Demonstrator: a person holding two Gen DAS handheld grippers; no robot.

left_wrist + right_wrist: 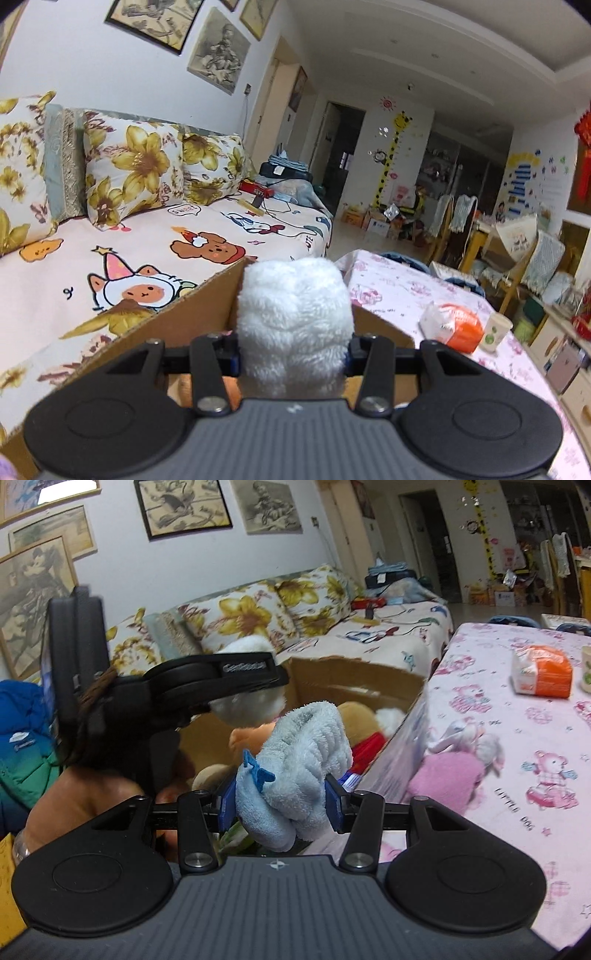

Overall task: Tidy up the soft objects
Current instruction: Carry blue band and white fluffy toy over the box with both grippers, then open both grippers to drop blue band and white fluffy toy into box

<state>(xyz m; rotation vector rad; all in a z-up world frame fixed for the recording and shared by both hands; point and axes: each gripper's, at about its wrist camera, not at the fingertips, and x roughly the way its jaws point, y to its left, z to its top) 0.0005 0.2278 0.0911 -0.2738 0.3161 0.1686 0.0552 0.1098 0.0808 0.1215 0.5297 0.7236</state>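
My left gripper [293, 350] is shut on a white fluffy soft toy [293, 314] and holds it over the open cardboard box [173, 325]. In the right wrist view that same gripper [255, 686] appears from the side, a hand beneath it, with the white toy [247, 709] above the box [351, 679]. My right gripper [280, 805] is shut on a light blue plush towel toy [295, 760] with a small blue bow, just in front of the box. Several plush toys [365, 720], orange, tan and red, lie inside. A pink and white plush [461, 760] rests on the table.
A table with a pink bear-print cloth [517, 720] stands to the right of the box, bearing an orange and white packet [543, 672] and a paper cup [496, 330]. A sofa with a cartoon cover [110, 266] and flowered cushions [133, 170] lies behind the box. Chairs stand far right.
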